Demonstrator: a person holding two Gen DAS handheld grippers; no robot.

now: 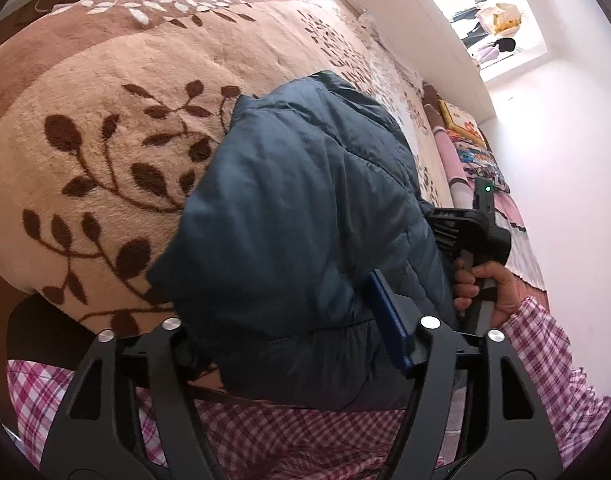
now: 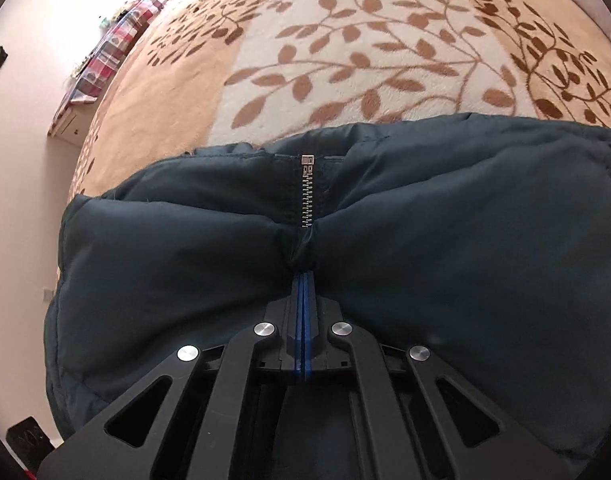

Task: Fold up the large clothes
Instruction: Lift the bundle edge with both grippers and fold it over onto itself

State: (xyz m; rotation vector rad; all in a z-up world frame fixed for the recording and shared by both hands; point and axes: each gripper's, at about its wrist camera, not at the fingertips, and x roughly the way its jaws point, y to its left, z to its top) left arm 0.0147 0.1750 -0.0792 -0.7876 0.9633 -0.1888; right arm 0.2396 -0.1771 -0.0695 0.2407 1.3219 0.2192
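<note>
Blue pads of the right gripper (image 2: pixel 304 280) are seen pressed together on a pinch of the dark teal padded jacket (image 2: pixel 425 240), just near of its zipper (image 2: pixel 308 190). Bunched on the leaf-patterned blanket (image 2: pixel 345 60), the jacket lies at the bed's near edge. Jaws of the left gripper (image 1: pixel 289 320) stand wide with jacket bulk between them, nothing visibly clamped. Slippery, puffy fabric could be lost from so small a pinch, or the fold dragged askew.

Bed w/ leaf-print blanket (image 2: pixel 345 60); dark teal puffer jacket (image 2: pixel 445 220) on it.
</note>
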